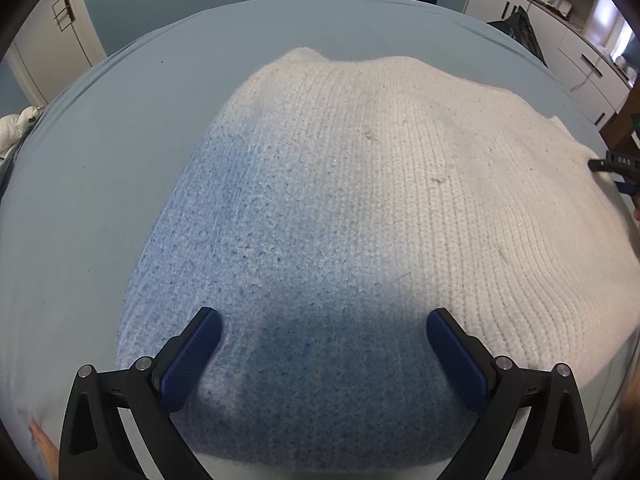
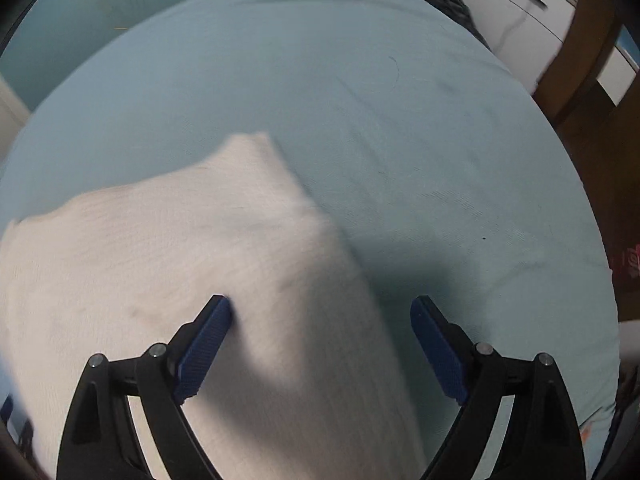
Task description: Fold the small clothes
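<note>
A white ribbed knitted garment point(image 1: 360, 184) lies spread flat on the pale blue bed sheet point(image 1: 120, 128), with the left tool point(image 1: 322, 338) and the right tool point(image 2: 320, 324) both hovering over it, blue-padded fingers spread apart and holding nothing.

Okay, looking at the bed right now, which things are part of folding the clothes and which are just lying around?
Part of the job:
- knit sweater, white fading to blue, spread on the bed sheet
- left gripper, open above the sweater
- right gripper, open over the sweater's edge

Just lying about:
- white cabinets with clutter on top
- dark garment beyond the bed
- white bundle at the bed's edge
</note>
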Demonstrator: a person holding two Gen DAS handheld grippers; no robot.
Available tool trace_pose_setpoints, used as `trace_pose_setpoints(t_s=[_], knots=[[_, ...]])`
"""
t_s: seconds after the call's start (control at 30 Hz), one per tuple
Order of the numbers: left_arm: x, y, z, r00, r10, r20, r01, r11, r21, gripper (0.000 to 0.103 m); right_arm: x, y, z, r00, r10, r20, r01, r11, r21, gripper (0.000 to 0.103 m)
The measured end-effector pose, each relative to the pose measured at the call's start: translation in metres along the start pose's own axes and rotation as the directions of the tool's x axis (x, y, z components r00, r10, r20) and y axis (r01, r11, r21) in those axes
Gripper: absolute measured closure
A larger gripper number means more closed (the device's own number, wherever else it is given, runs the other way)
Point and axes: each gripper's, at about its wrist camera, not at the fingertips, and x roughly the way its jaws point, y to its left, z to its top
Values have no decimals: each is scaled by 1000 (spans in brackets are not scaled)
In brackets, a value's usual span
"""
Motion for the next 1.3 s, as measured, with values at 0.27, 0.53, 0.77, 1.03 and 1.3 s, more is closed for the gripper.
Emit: trace_pose_setpoints(t_s=[0.27,0.53,0.77,1.03,1.3], knots=[[1,3,-1,1000,-2,3,2,1000,2,0,-32,-27,13,983,-130,127,114,986,121,11],[2,-3,-2,1000,13,10,-13,1000,1,0,-101,-21,-36,988,-103,115,118,983,-138,9],[-4,-7,-5,1000,17,23,-17,1000,4,0,-133,-6,-119,993,111,-26,-114,969,-220,9],[-16,-25,3,995,97,18,-98,994,58,0,-123,-58,-156,975,222,-2,-218,953,-210,9],[-77,-24,23,996,62,67,-65,997,42,0,-118,-75,-166,924,381,-30,-381,913,-147,10]])
